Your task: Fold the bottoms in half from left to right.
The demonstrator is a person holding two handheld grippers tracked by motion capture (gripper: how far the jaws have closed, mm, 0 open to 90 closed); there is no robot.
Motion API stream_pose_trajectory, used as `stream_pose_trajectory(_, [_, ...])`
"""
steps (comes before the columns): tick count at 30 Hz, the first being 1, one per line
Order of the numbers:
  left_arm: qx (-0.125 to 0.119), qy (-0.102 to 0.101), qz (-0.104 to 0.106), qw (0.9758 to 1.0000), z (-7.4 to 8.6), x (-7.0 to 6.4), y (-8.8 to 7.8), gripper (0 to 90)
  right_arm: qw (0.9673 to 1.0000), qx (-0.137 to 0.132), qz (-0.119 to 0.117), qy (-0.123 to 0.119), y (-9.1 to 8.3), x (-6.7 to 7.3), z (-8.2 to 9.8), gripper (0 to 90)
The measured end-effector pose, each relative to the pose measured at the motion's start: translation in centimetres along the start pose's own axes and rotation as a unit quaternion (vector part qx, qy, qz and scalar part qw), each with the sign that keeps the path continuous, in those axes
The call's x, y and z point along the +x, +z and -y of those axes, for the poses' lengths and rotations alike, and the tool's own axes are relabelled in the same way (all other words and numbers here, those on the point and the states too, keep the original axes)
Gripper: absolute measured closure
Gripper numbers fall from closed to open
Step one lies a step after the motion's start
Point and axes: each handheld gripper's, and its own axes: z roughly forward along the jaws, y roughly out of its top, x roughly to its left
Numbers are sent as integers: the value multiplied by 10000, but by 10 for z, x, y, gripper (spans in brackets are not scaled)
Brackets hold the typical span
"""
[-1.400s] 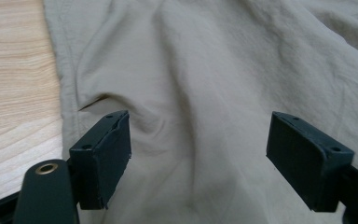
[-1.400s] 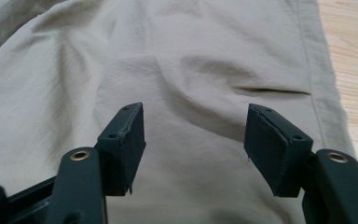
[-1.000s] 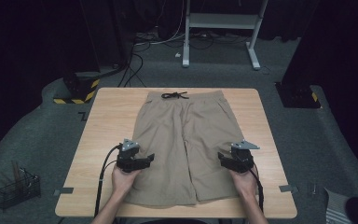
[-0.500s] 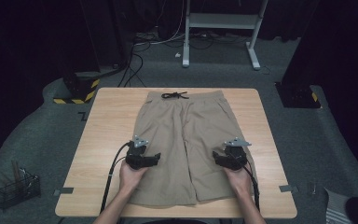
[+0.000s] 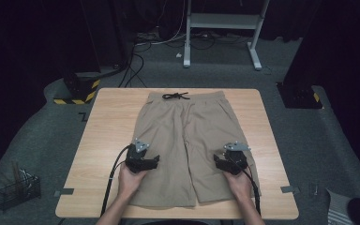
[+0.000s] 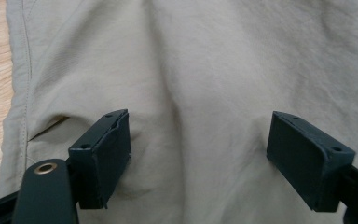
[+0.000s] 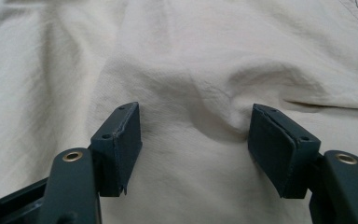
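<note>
A pair of khaki shorts [image 5: 187, 136] lies flat on the wooden table [image 5: 108, 122], waistband and black drawstring [image 5: 176, 96] at the far end. My left gripper [image 5: 151, 161] rests on the left leg, jaws open, with fabric [image 6: 200, 93] bunched into a ridge between them. My right gripper [image 5: 221, 164] sits on the right leg, also open, and a fold of cloth [image 7: 196, 102] rises between its jaws. Neither pair of jaws has closed on the fabric.
A black wire basket [image 5: 16, 190] stands on the floor at the left. A white table frame [image 5: 220, 21] and cables lie beyond the far edge. Bare wood runs along both sides of the shorts.
Both grippers have moved inward from the outer sides of the shorts onto the legs and lowered onto the fabric.
</note>
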Motion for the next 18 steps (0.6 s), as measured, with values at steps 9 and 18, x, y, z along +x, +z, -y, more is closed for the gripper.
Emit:
stream_pose_trajectory(9, [-11, 76, 59, 10000, 7, 3, -8, 229, 10000, -8, 61, 35, -5, 4, 5, 347])
stream_pose_trajectory(18, [-28, 118, 145, 9998, 15, 6, -16, 237, 9999, -3, 89, 87, -15, 12, 14, 346])
